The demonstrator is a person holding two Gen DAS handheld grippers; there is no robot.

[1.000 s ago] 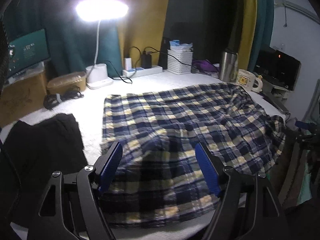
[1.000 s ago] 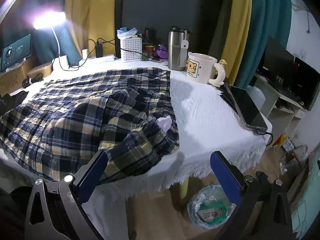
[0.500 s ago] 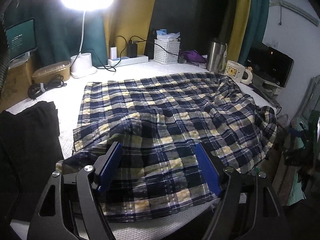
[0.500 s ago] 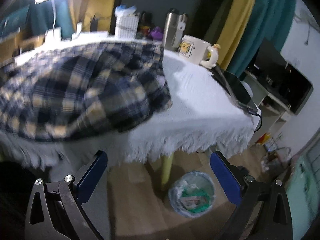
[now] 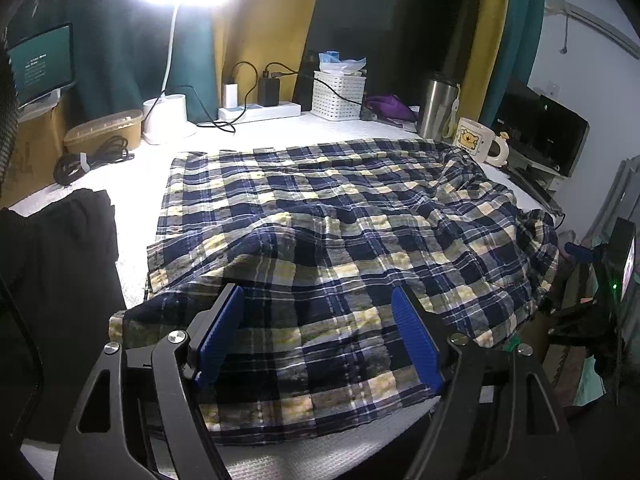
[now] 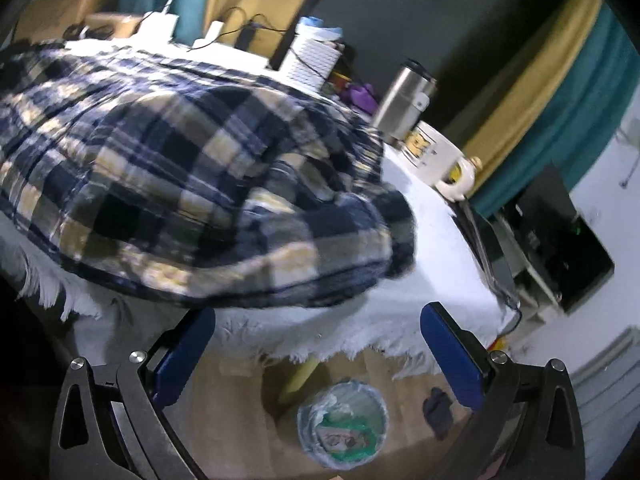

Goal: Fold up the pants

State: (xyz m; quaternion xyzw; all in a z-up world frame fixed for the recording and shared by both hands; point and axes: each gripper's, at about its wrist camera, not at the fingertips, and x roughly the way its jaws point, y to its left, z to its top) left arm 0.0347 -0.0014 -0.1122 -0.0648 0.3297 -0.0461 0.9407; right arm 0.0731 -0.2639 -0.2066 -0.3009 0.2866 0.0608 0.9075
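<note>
On the white-covered tabletop lie the plaid pants, spread across most of the surface in navy, white and pale yellow check. The cloth is rumpled rather than flat: a raised ridge runs across the middle, and the end toward the mug is bunched into a soft heap that droops at the tabletop edge. In the right wrist view the same heap overhangs the fringed cloth border, blurred by camera motion.

The left gripper hovers over the near hem with its jaws spread wide, nothing pinched between them. The right gripper sits below and outside the tabletop edge, jaws likewise spread and empty, looking toward a waste bin on the floor.

Risks, as judged from this arrangement: a grasp taken on the bunched end may catch only one layer, so the fold would come out crooked; pulling the overhanging heap could drag the pants off the edge toward the bin. The steel tumbler and the mug stand just beside the fabric and could be tipped by a sweeping fold. A black garment lies at the left, near enough to be snagged.
</note>
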